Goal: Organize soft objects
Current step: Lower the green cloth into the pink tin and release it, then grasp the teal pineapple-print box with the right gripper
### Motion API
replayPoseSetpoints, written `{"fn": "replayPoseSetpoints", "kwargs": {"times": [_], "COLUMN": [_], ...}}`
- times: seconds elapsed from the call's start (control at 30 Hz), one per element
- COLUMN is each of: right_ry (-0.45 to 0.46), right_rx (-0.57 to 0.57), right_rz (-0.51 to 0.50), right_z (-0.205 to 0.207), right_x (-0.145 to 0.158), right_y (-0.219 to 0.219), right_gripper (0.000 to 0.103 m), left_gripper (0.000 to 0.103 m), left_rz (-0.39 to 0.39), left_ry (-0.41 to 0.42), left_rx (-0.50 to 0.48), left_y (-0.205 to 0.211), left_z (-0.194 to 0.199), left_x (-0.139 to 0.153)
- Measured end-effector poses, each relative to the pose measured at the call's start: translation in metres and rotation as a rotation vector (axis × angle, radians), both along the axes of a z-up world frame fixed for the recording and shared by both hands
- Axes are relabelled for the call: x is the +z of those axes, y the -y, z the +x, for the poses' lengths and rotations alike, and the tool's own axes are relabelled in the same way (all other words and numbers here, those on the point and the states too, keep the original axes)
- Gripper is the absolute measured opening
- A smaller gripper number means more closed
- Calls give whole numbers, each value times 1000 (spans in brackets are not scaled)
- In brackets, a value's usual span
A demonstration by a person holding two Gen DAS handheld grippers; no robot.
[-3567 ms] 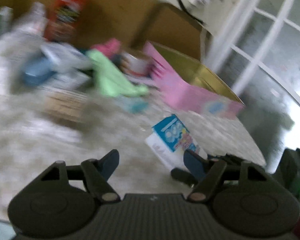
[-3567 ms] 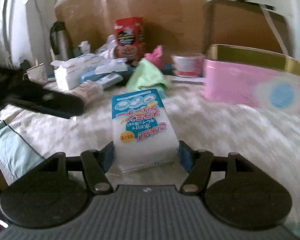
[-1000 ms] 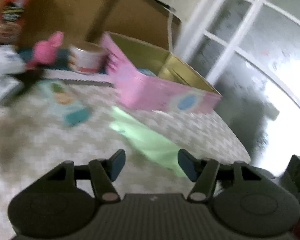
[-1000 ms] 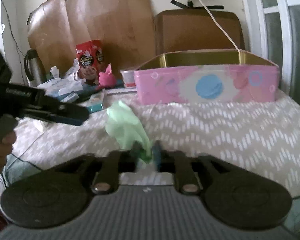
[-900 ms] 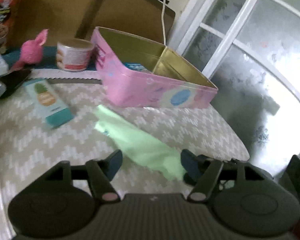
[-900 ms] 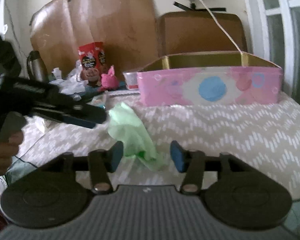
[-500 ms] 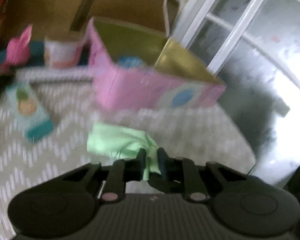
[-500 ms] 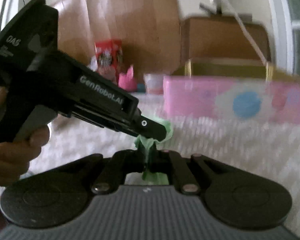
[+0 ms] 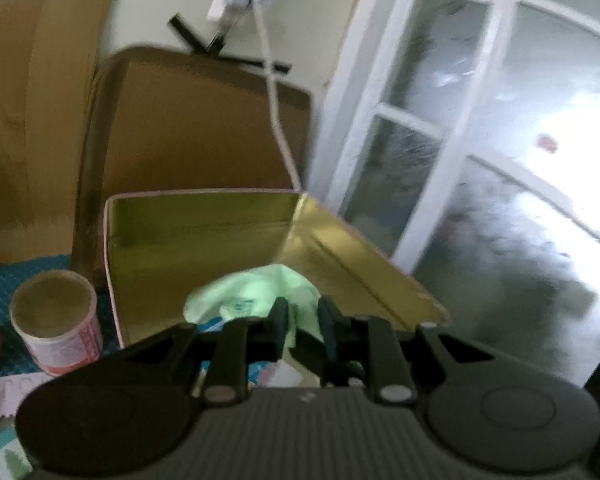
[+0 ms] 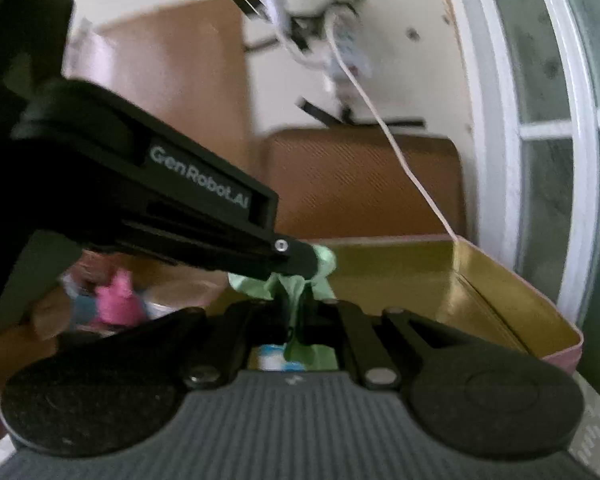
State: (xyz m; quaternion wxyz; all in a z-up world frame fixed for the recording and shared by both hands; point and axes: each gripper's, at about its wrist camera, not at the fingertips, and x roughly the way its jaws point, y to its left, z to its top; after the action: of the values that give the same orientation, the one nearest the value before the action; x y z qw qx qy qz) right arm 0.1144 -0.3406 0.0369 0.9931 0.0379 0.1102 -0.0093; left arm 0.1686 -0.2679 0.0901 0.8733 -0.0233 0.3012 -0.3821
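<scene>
- Pale green, the soft cloth [image 9: 256, 288] hangs bunched over the open pink tin [image 9: 204, 240] in the left wrist view, above its gold inside and near its front wall.
- The left gripper [image 9: 302, 326] has its jaws clenched on a fold of that cloth, with the rest of the cloth spilling out ahead of the tips.
- Under the cloth, inside the tin, a blue and white packet [image 9: 216, 326] shows in part.
- A paper cup [image 9: 56, 320] stands just beside the tin's left wall; a brown cardboard box [image 9: 196, 128] stands behind the tin, and a white cable [image 9: 274, 112] hangs down to it.
- In the right wrist view, the right gripper [image 10: 298, 316] also grasps the green cloth [image 10: 300, 296], jaws pinched tight on a strand that hangs down between them.
- The left gripper's black body [image 10: 160, 204] reaches in from the left, its tip on the same cloth, just above the right jaws.
- The tin's gold inner wall [image 10: 480, 300] lies to the right; a pink soft toy [image 10: 118, 296] sits blurred at the left.
</scene>
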Motion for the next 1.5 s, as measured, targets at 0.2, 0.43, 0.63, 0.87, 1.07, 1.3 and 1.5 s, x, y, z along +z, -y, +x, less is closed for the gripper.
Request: {"fn": "replayPoseSetpoints", "kwargs": {"times": [0.2,0.43,0.63,0.87,1.07,1.3,1.5], "right_ry": [-82,110,-77,-346,-402,-374,-349], "right_rx": [-154,-147,330,446,406,397,353], "right_rz": [21,129,51,-74,-42,31,268], "right_z": [20,-66,-80,-14,2,-53,-105], "right_x": [-19,-1,-14,-38,-41,-45,-54], "right_y": [23,15,-71,-148,-149,-118,-68], "right_gripper": [49,67,67,72,44,44,44], "left_gripper": [37,41,41,41,41,41,41], "left_rz": [62,-82,-94,-102,-95,-93,-74], "left_ry": [-10,32,-27,-73,-100,-234,-374], "left_rx": [66,178,367,456,410,259,146], "left_y": [1,-109,-215,-274,-271,-227,-170], "left_z": [8,-35,-79,-116,-121,-105,-94], "left_x": [-19,-2,-26,-47,-56,-70,-95]}}
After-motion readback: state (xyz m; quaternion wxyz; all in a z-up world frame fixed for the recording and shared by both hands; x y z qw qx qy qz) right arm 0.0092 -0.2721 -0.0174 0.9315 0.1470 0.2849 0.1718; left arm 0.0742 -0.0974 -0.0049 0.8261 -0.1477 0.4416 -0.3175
